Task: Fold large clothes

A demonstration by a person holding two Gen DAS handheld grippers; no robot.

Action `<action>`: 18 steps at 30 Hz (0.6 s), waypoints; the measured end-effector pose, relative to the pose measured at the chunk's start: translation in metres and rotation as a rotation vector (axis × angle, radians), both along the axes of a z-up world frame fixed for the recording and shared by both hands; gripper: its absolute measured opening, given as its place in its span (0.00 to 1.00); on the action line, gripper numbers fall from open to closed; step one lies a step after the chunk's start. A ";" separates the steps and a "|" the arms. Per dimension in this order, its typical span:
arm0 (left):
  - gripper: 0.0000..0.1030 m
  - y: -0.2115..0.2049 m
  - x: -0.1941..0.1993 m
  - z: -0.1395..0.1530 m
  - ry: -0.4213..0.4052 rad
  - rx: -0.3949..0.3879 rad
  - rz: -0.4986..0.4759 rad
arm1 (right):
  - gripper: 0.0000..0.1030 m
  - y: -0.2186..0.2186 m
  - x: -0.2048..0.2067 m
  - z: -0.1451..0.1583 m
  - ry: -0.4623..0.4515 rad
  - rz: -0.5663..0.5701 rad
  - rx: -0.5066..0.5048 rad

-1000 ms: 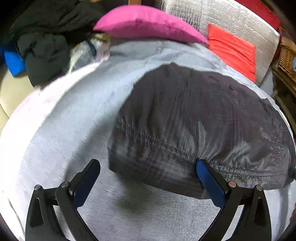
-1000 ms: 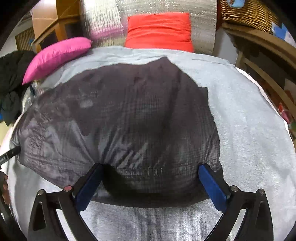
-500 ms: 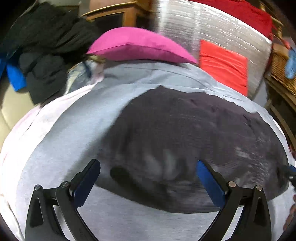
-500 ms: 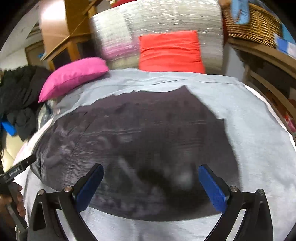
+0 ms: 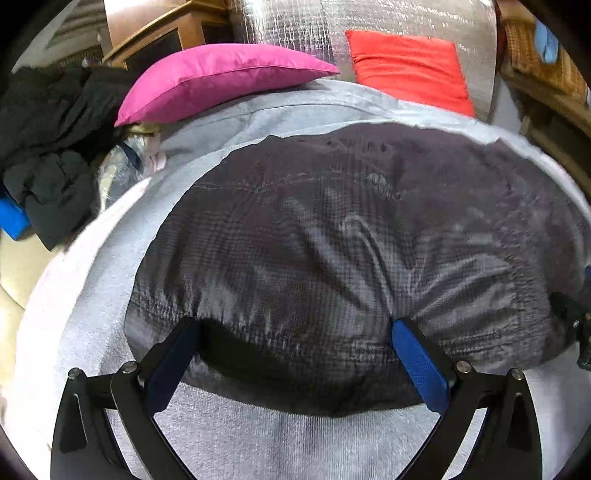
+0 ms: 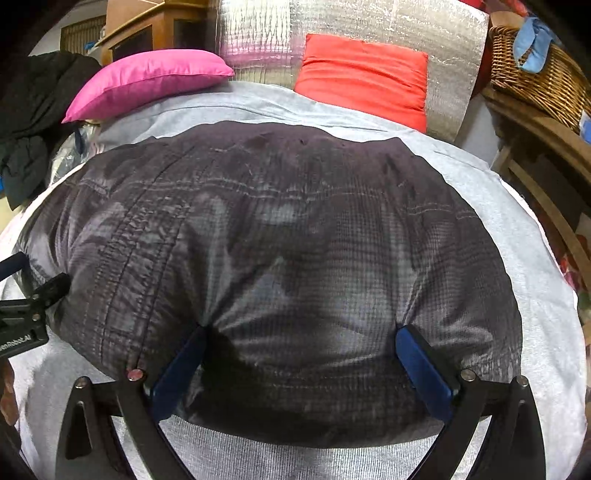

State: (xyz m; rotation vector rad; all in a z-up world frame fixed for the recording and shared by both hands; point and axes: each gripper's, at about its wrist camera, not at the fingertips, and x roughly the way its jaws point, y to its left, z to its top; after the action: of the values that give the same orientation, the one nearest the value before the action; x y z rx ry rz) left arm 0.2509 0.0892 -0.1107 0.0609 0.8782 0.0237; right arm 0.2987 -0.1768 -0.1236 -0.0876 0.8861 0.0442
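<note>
Garment (image 6: 288, 258): one, dark; pillows: one pink (image 6: 147, 83), one red (image 6: 364, 79).

Bare grey sheet (image 6: 517, 221) rings the dark jacket (image 6: 280, 236); pink pillow (image 6: 144, 81) and red cushion (image 6: 362, 74) (far edge) block beyond.

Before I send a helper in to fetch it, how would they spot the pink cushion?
Start at the bed with the pale grey sheet, where a dark quilted garment lies spread out. At the far end, a silver foil mat stands upright with a red cushion leaning on it. The pink cushion lies left of the red one, beside a heap of black clothes.
</note>
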 end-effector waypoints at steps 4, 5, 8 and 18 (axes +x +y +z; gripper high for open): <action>1.00 0.049 0.004 0.024 -0.044 -0.156 0.048 | 1.00 -0.030 -0.018 0.021 -0.014 0.029 0.137; 1.00 0.066 0.007 0.029 -0.052 -0.212 0.077 | 1.00 -0.044 -0.020 0.027 -0.023 0.010 0.168; 1.00 0.119 0.030 0.033 -0.009 -0.403 0.149 | 1.00 -0.101 -0.020 0.045 -0.029 -0.064 0.337; 1.00 0.150 0.104 -0.012 0.231 -0.673 0.080 | 1.00 -0.210 0.048 0.018 0.172 -0.141 0.739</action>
State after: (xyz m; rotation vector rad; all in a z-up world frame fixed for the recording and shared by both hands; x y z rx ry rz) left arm 0.3551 0.2394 -0.1223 -0.6105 1.0801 -0.2080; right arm 0.3466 -0.3865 -0.1061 0.6766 0.9977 0.2465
